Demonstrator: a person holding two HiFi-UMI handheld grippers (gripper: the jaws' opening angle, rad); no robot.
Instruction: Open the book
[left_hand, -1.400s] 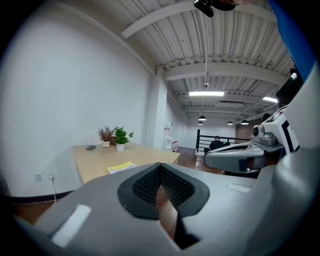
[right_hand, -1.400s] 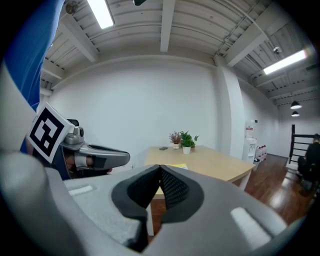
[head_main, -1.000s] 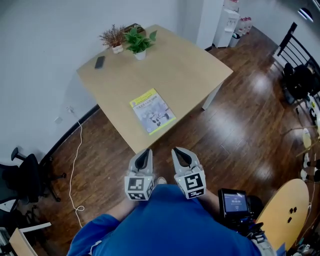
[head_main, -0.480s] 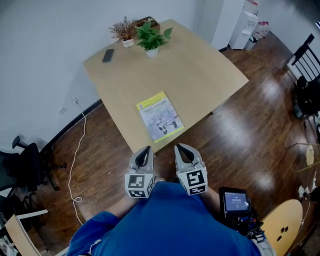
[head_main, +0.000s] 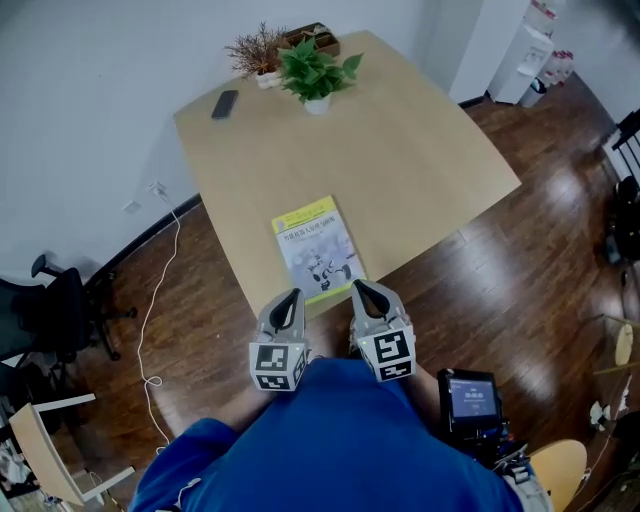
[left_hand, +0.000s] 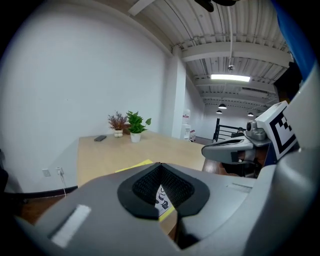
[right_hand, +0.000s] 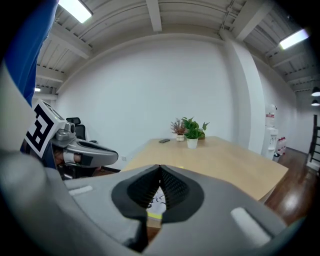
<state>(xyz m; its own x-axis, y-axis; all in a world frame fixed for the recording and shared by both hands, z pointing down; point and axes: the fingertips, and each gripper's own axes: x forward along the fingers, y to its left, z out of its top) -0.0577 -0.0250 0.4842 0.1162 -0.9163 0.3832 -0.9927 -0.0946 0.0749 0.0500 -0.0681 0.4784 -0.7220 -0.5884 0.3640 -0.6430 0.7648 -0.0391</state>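
At the near edge of the worktop (head_main: 400, 140) the book (head_main: 318, 248) lies shut, cover up. Over the last 1 second it has drawn closer to me, so it is nearly in reach. Left claw (head_main: 290, 298) and right claw (head_main: 364, 290) are closed on nothing. The book's long axis runs away from me, yellow title strip farthest.
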